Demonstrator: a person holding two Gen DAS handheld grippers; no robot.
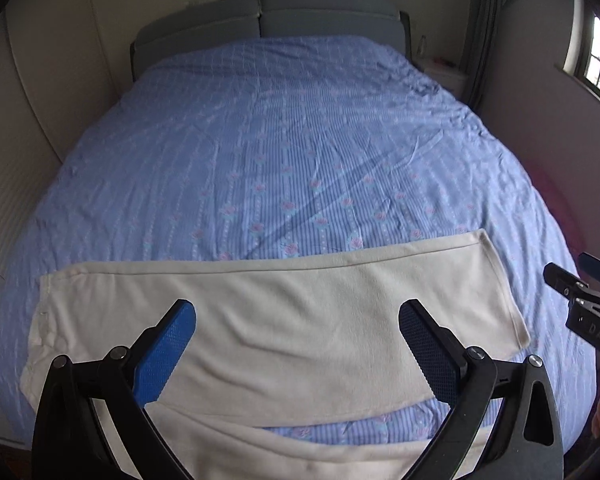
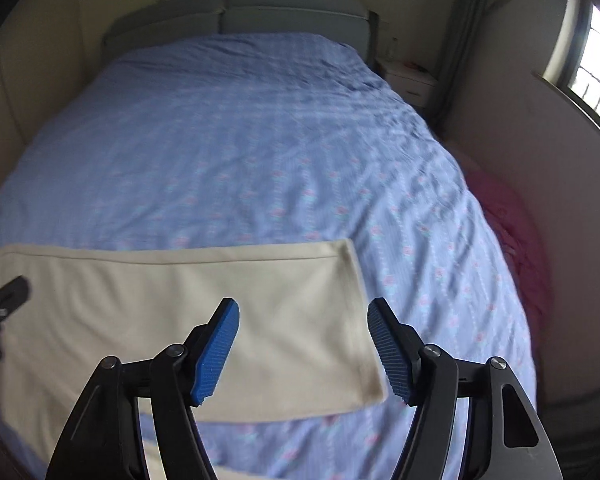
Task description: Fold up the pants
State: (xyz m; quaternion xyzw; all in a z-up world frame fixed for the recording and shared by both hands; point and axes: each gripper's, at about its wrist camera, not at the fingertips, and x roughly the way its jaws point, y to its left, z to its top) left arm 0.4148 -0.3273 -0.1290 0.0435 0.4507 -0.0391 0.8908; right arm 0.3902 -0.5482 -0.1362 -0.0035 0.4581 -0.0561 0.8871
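Cream pants (image 1: 292,312) lie flat across the near part of the bed, one leg stretched from left to right and the other leg (image 1: 320,456) lower, close to the front edge. In the right wrist view the same leg (image 2: 188,304) ends at its hem on the right. My left gripper (image 1: 296,344) hangs open above the middle of the upper leg with nothing between its blue pads (image 1: 168,356). My right gripper (image 2: 302,348) hovers open above the hem end, holding nothing. It also shows at the right edge of the left wrist view as the right gripper (image 1: 580,300).
The bed (image 1: 284,140) carries a blue flowered sheet and a grey headboard (image 1: 260,20) at the far end. A white nightstand (image 2: 410,80) stands at the back right, a pink cloth (image 2: 516,240) lies beside the bed's right side, and a window (image 2: 596,72) is on the right wall.
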